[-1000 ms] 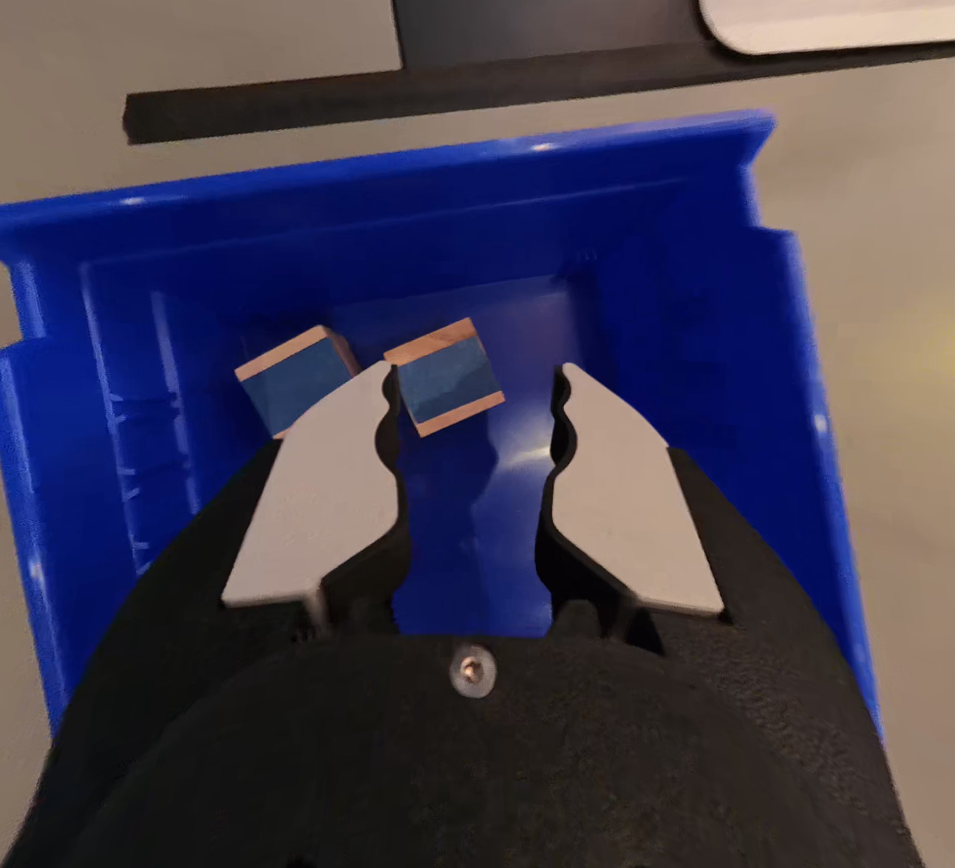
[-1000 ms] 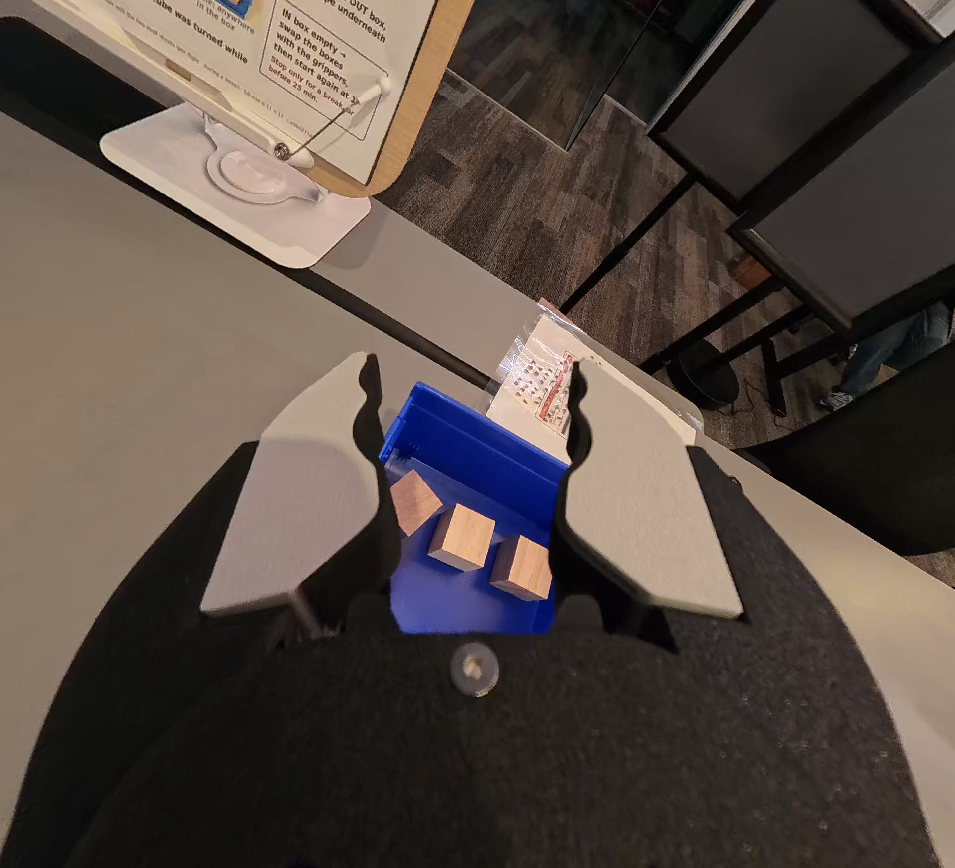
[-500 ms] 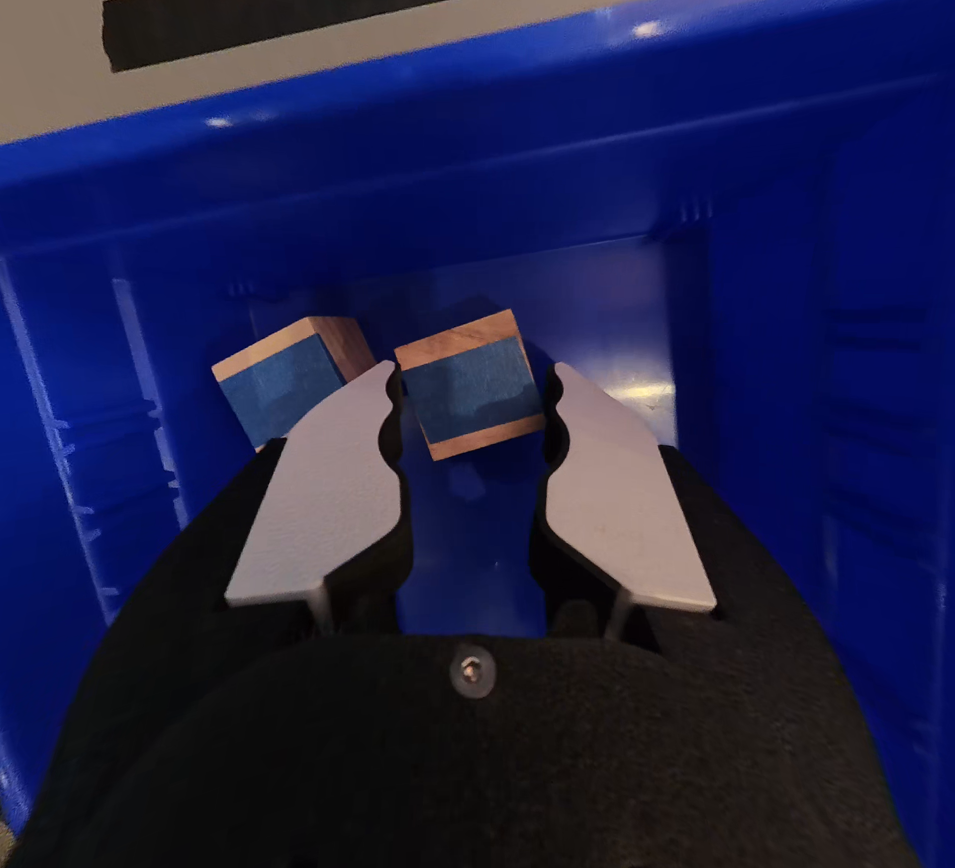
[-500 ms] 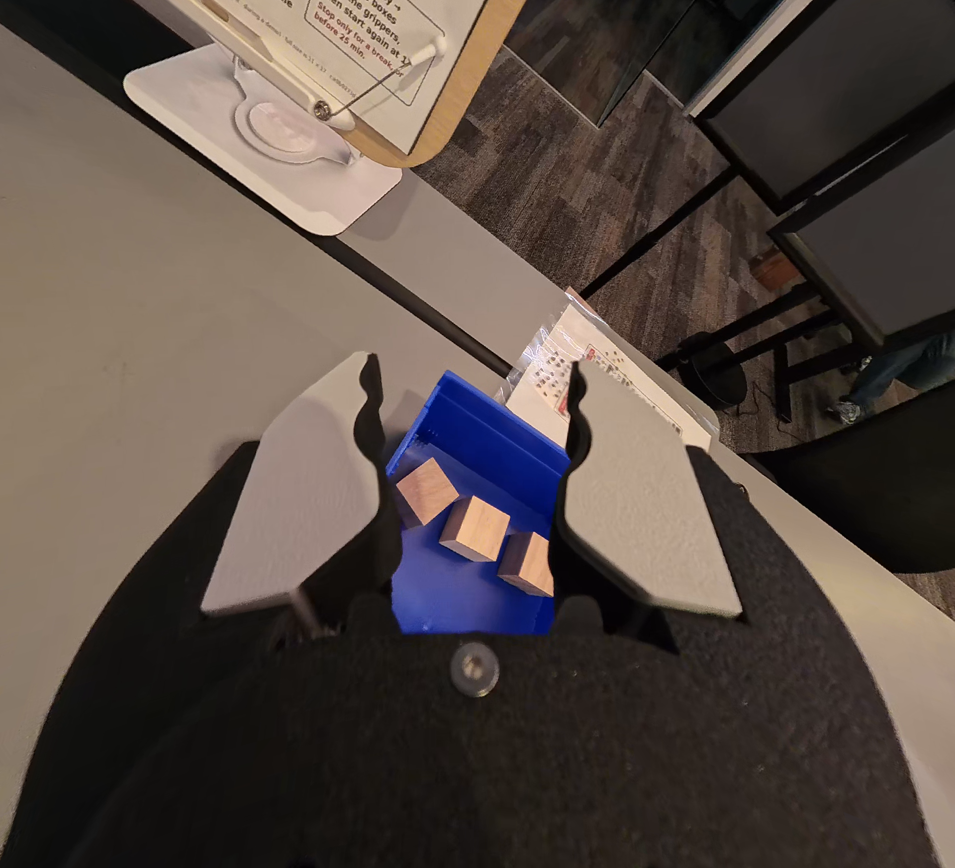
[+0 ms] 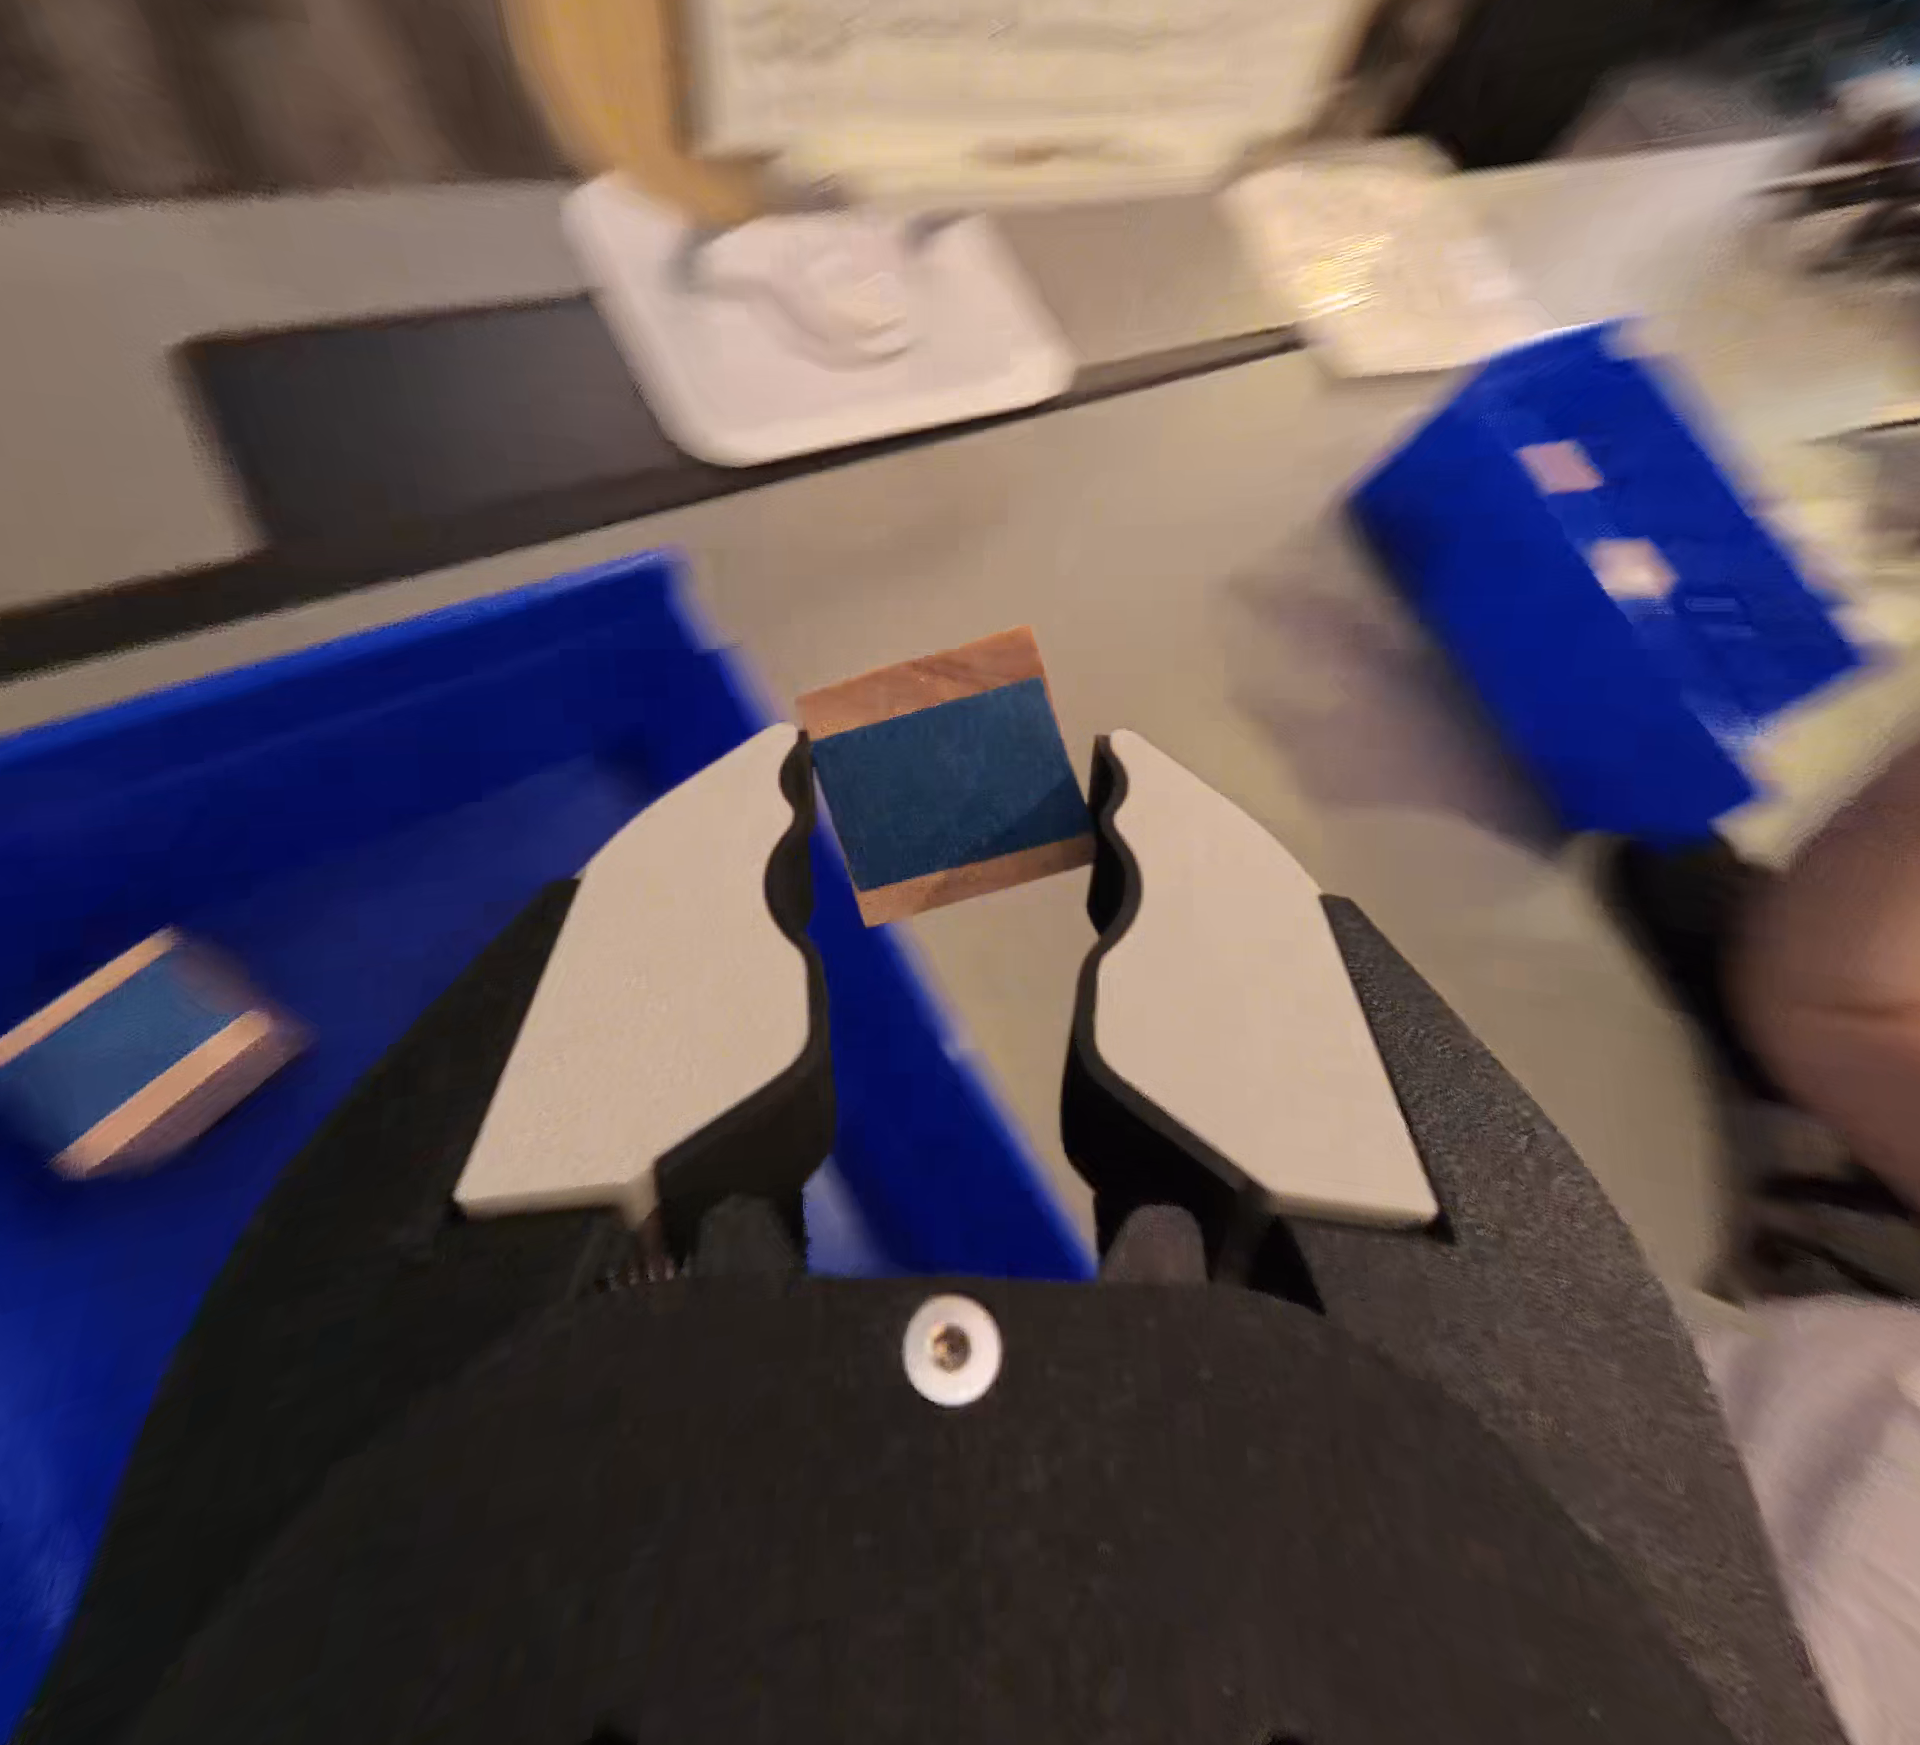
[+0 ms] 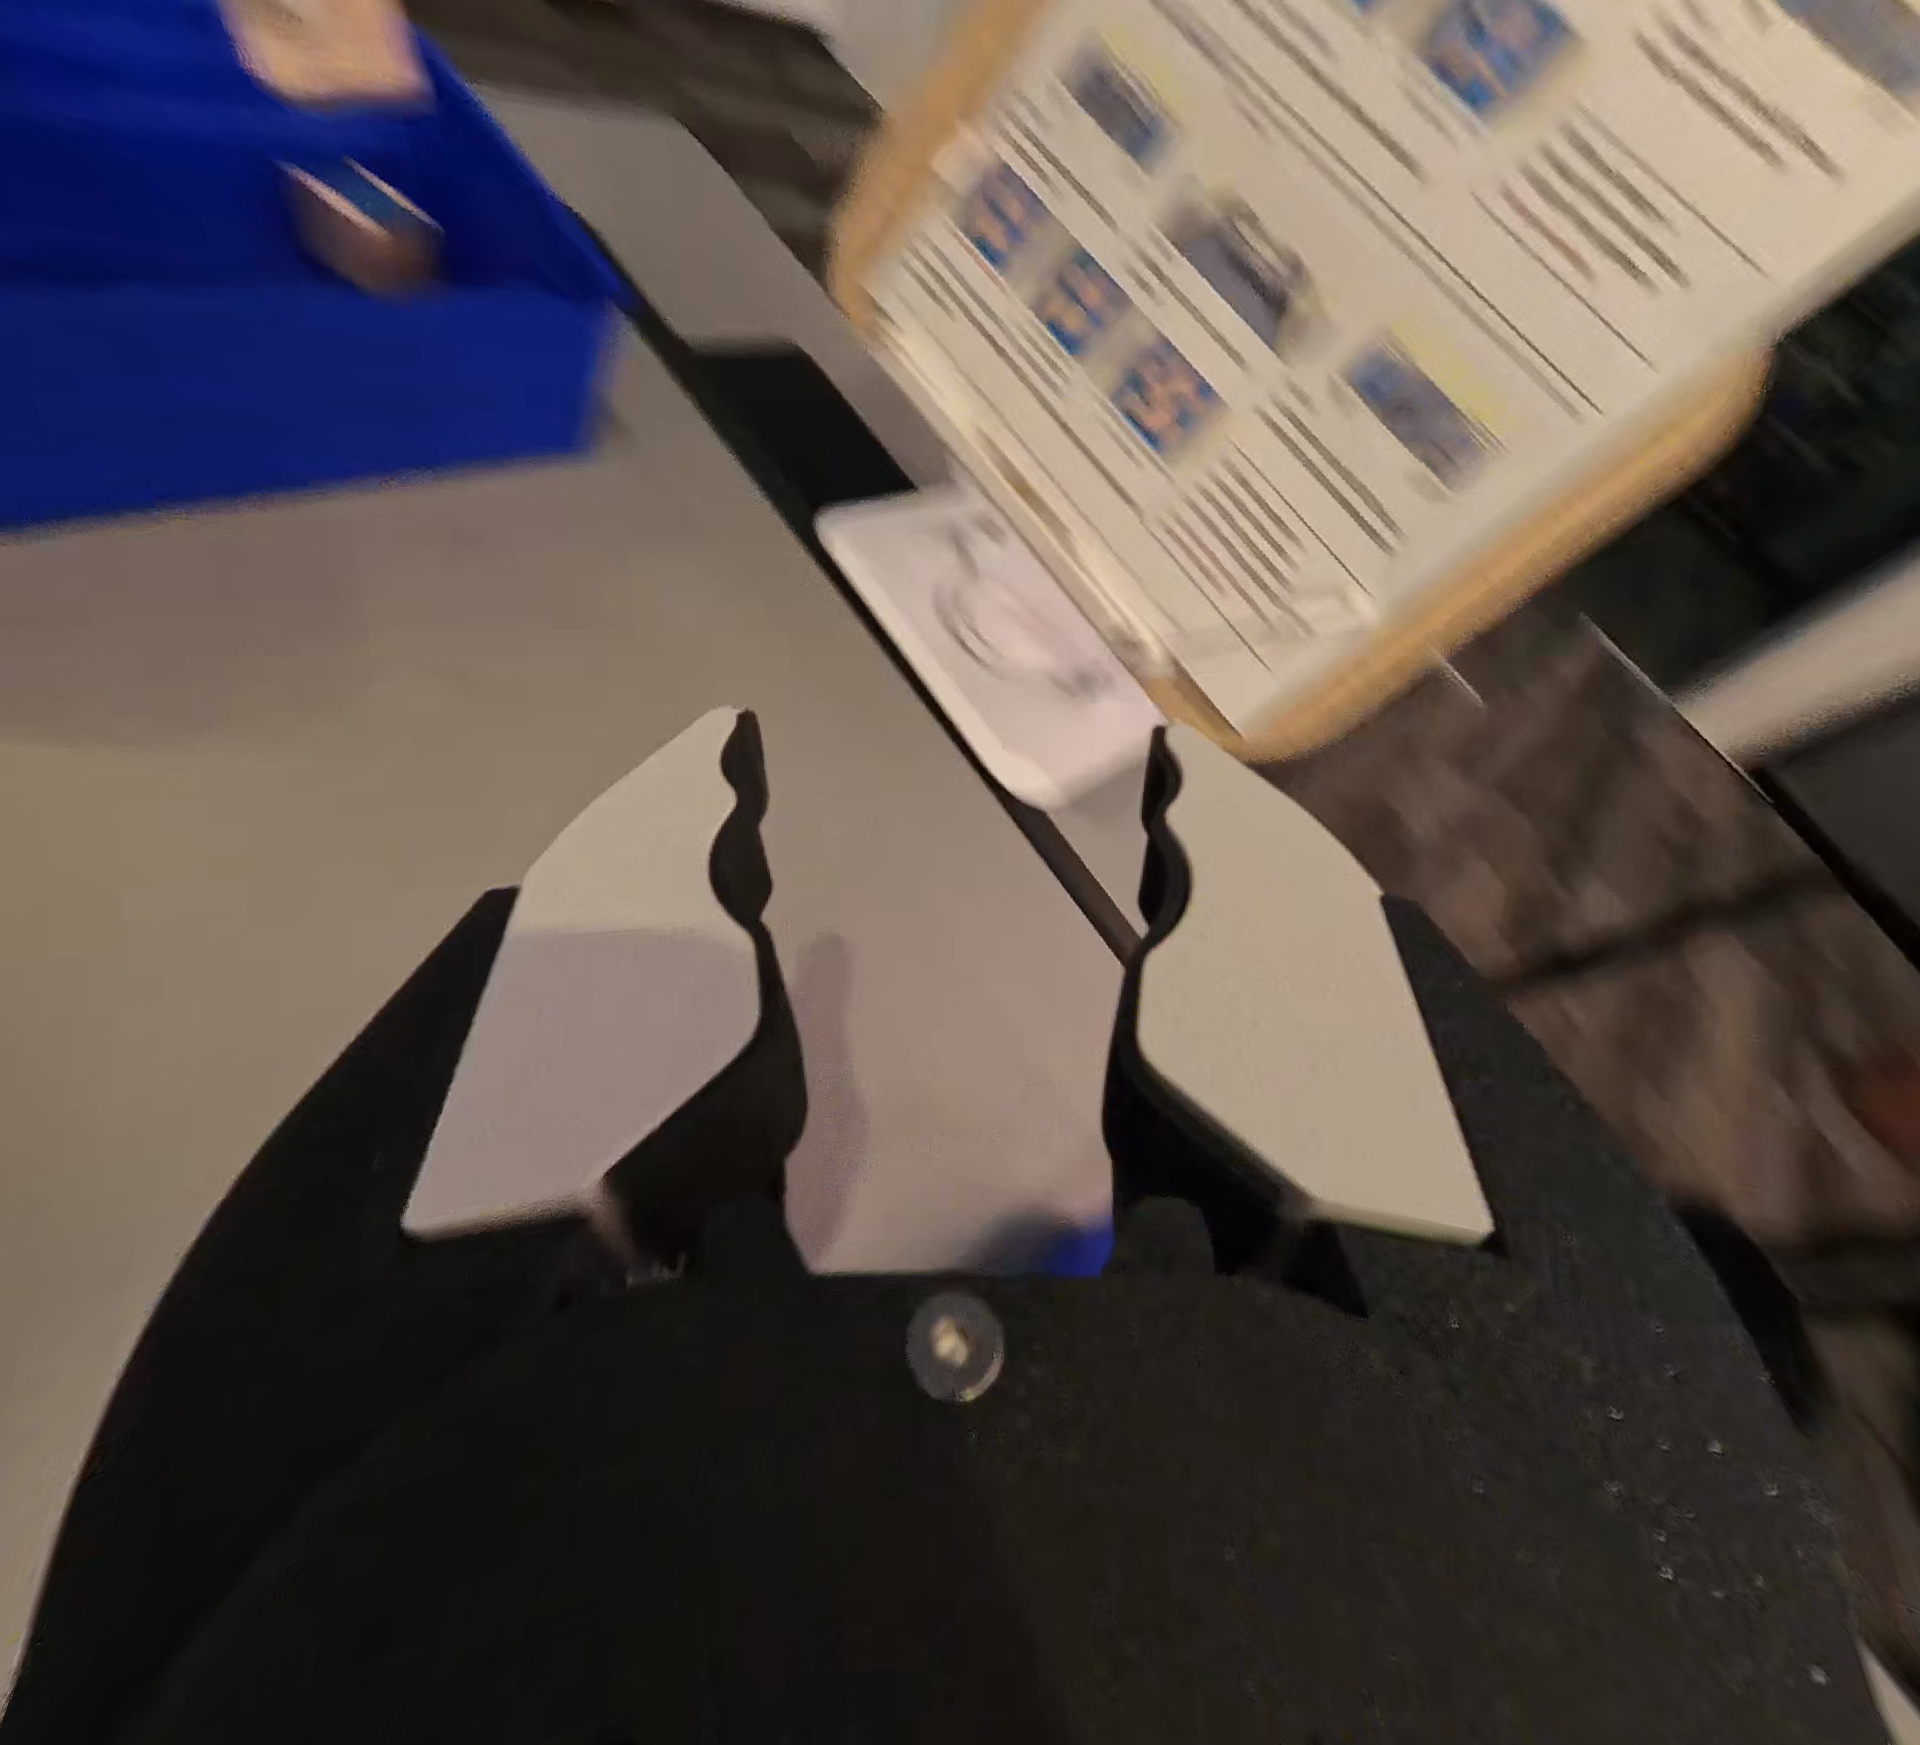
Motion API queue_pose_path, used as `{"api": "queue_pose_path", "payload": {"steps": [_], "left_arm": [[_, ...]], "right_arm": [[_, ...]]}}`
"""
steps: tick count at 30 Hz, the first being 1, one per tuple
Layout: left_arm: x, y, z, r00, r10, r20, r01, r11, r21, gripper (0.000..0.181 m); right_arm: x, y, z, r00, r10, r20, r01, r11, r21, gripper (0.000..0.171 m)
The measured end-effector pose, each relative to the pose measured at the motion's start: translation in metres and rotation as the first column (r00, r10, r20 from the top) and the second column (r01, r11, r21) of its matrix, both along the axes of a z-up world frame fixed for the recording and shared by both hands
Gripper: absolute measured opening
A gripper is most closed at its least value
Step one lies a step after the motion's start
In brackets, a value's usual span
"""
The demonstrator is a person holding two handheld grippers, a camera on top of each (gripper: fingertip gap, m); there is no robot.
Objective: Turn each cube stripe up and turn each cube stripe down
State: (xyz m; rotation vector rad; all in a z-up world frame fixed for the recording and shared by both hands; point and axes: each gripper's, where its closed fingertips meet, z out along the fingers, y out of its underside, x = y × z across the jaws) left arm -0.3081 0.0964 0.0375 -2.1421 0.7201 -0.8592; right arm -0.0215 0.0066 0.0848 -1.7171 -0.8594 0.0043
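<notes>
My left gripper [image 5: 948, 745] is shut on a wooden cube [image 5: 945, 776] whose blue-striped face is turned toward the camera. It holds the cube in the air over the right wall of a blue box [image 5: 312, 760]. A second striped cube [image 5: 135, 1061] lies in that box. Another blue box [image 5: 1600, 594] at the right holds plain-faced cubes [image 5: 1636, 568]. My right gripper [image 6: 948, 729] is open and empty above the grey table. In its blurred view the left blue box [image 6: 208, 365] sits at the upper left with a cube [image 6: 364, 225] inside.
An instruction board [image 6: 1351, 241] on a white stand [image 5: 831, 345] stands at the table's far edge. A bagged sheet [image 5: 1371, 282] lies behind the right box. A person's hand [image 5: 1829, 989] shows at the right. Both views are motion-blurred.
My left gripper closed on the right-hand striped cube and lifted it out of the box toward the right. My right gripper swung away from the box of plain cubes toward the board.
</notes>
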Motion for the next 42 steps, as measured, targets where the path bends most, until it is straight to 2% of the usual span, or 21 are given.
{"api": "queue_pose_path", "payload": {"steps": [3,5,10,14,17,19,21,23,27,29,31,33,35,36,38,40,42], "left_arm": [[0.046,-0.048,0.042,0.943,-0.237,0.235,0.234,0.971,0.041,0.051],[0.072,-0.073,0.055,0.878,-0.342,0.334,0.348,0.937,0.044,0.050],[0.118,-0.113,0.057,0.758,-0.473,0.449,0.522,0.853,0.017,0.049],[0.138,-0.127,0.050,0.732,-0.501,0.461,0.567,0.824,-0.004,0.049],[0.147,-0.135,0.049,0.716,-0.510,0.477,0.585,0.811,-0.011,0.049],[0.151,-0.140,0.049,0.705,-0.518,0.485,0.599,0.800,-0.016,0.049],[0.154,-0.145,0.049,0.692,-0.530,0.490,0.615,0.789,-0.015,0.049],[0.155,-0.148,0.052,0.679,-0.537,0.501,0.623,0.782,-0.007,0.049],[0.146,-0.149,0.063,0.643,-0.540,0.543,0.645,0.764,-0.004,0.056],[0.137,-0.143,0.068,0.666,-0.544,0.511,0.617,0.786,0.032,0.059],[0.128,-0.135,0.071,0.718,-0.532,0.450,0.561,0.824,0.079,0.062],[0.120,-0.133,0.076,0.745,-0.527,0.410,0.529,0.840,0.120,0.060],[0.114,-0.133,0.080,0.758,-0.523,0.390,0.514,0.847,0.137,0.060],[0.112,-0.133,0.081,0.762,-0.520,0.386,0.510,0.849,0.136,0.059],[0.110,-0.133,0.081,0.765,-0.514,0.389,0.510,0.852,0.122,0.058],[0.110,-0.134,0.080,0.760,-0.511,0.401,0.517,0.850,0.103,0.057],[0.110,-0.134,0.079,0.761,-0.508,0.404,0.517,0.851,0.094,0.056]], "right_arm": [[-0.078,-0.023,0.006,0.949,0.289,-0.130,-0.279,0.956,0.086,0.076],[-0.116,-0.037,0.006,0.898,0.396,-0.191,-0.370,0.916,0.157,0.080],[-0.146,-0.043,0.003,0.899,0.378,-0.223,-0.299,0.899,0.319,0.075],[-0.149,-0.042,-0.001,0.897,0.347,-0.273,-0.242,0.904,0.354,0.073],[-0.152,-0.038,-0.010,0.915,0.316,-0.252,-0.220,0.912,0.345,0.072],[-0.154,-0.037,-0.014,0.921,0.311,-0.233,-0.219,0.911,0.350,0.065],[-0.156,-0.042,-0.014,0.918,0.335,-0.215,-0.241,0.897,0.369,0.050],[-0.155,-0.045,-0.011,0.915,0.346,-0.207,-0.247,0.887,0.390,0.049],[-0.151,-0.047,-0.006,0.916,0.381,-0.129,-0.320,0.884,0.341,0.049],[-0.131,-0.043,0.005,0.932,0.355,-0.068,-0.323,0.903,0.285,0.049],[-0.087,-0.035,0.012,0.966,0.258,0.023,-0.258,0.954,0.154,0.048],[-0.021,-0.040,0.001,0.989,0.134,0.058,-0.127,0.986,-0.110,0.048],[0.054,-0.053,-0.025,0.995,-0.050,0.083,0.076,0.933,-0.351,0.048],[0.094,-0.058,-0.041,0.977,-0.170,0.131,0.211,0.879,-0.428,0.048],[0.157,-0.075,-0.079,0.910,-0.355,0.213,0.408,0.687,-0.601,0.048],[0.190,-0.093,-0.119,0.874,-0.409,0.262,0.451,0.482,-0.751,0.048],[0.206,-0.105,-0.154,0.867,-0.412,0.281,0.424,0.312,-0.850,0.048]]}}
